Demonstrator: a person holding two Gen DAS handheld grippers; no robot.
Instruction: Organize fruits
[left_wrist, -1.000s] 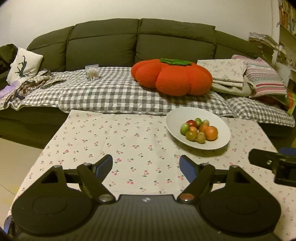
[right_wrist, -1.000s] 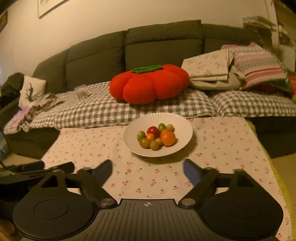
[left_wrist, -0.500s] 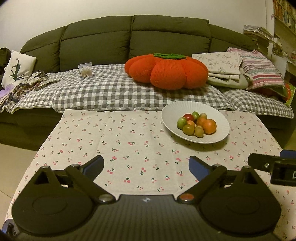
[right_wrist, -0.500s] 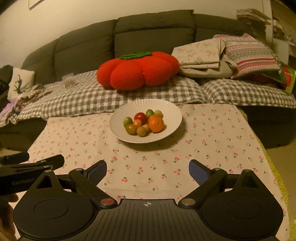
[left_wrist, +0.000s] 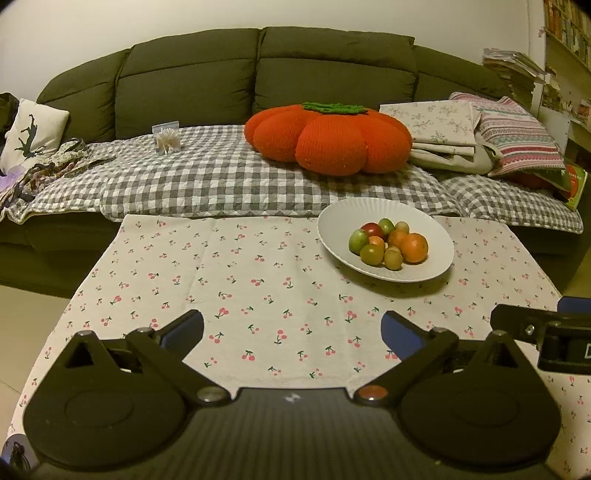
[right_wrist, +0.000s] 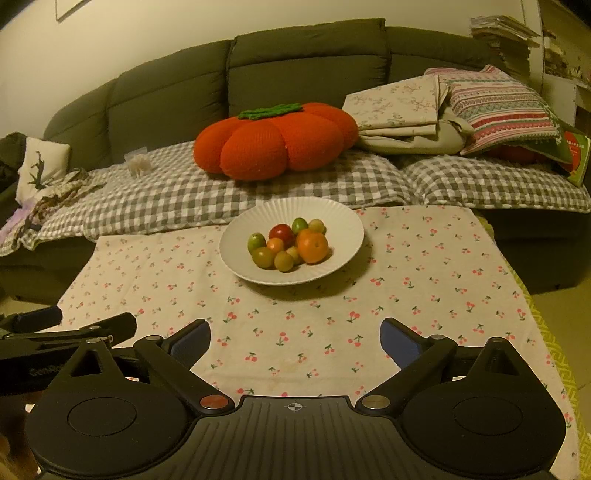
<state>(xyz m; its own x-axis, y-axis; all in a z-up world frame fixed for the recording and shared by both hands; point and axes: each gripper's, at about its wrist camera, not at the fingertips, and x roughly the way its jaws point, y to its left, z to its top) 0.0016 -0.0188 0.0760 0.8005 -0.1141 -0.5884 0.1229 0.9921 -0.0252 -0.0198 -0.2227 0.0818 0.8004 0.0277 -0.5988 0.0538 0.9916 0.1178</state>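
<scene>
A white ribbed plate (left_wrist: 332, 230) (right_wrist: 345, 225) sits on the cherry-print tablecloth (left_wrist: 221, 280) (right_wrist: 424, 273) toward the far side of the table. It holds several small fruits: an orange (left_wrist: 414, 247) (right_wrist: 313, 246), a red one (left_wrist: 372, 229) (right_wrist: 282, 232) and several green and yellowish ones (left_wrist: 358, 240) (right_wrist: 256, 242). My left gripper (left_wrist: 293, 326) is open and empty, above the near part of the table, left of the plate. My right gripper (right_wrist: 295, 338) is open and empty, in front of the plate. Each gripper shows at the edge of the other's view.
A dark green sofa (left_wrist: 192, 81) stands behind the table, covered by a grey checked blanket (left_wrist: 207, 181). On it lie an orange pumpkin cushion (left_wrist: 328, 142) (right_wrist: 277, 142), folded linens and striped pillows (left_wrist: 517, 136), and a small toothpick box (left_wrist: 167, 137).
Both grippers have opened wider. Both views have shifted a little, and the plate sits slightly further left and up in the right wrist view.
</scene>
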